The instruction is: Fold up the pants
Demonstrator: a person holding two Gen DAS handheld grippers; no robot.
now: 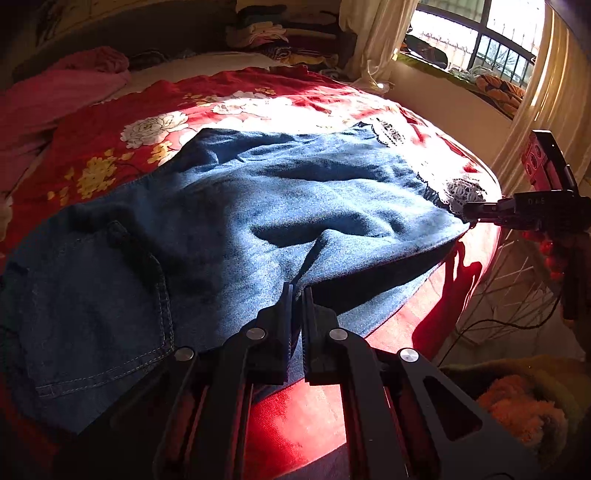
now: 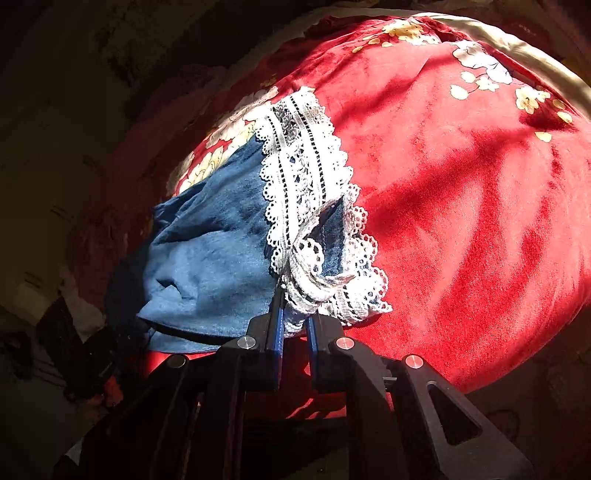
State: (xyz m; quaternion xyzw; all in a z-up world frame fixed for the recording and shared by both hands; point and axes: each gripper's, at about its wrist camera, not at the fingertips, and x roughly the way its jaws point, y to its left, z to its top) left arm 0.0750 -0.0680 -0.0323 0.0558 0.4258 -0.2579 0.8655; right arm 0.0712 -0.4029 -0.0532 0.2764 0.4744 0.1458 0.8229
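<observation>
Blue denim pants [image 1: 258, 192] lie spread across a red flowered bedspread [image 1: 110, 147], back pocket [image 1: 99, 306] at the left, white lace cuffs [image 1: 461, 192] at the right. My left gripper [image 1: 297, 295] is shut on a raised fold of the denim at the near edge. In the left wrist view my right gripper [image 1: 471, 214] reaches in from the right at the lace. In its own view the right gripper [image 2: 295, 317] holds a bunch of the lace cuff [image 2: 306, 177] between its blue pads [image 2: 277, 332], with the pant leg [image 2: 214, 251] stretching away to the left.
A pink blanket [image 1: 62, 92] lies at the bed's far left, and a pile of clothes [image 1: 280, 33] beyond it. A window [image 1: 480, 37] and curtains [image 1: 376, 37] stand at the back right. The bed's edge [image 1: 443, 295] drops to a wire rack [image 1: 509, 295] and orange fluffy cloth [image 1: 517, 406].
</observation>
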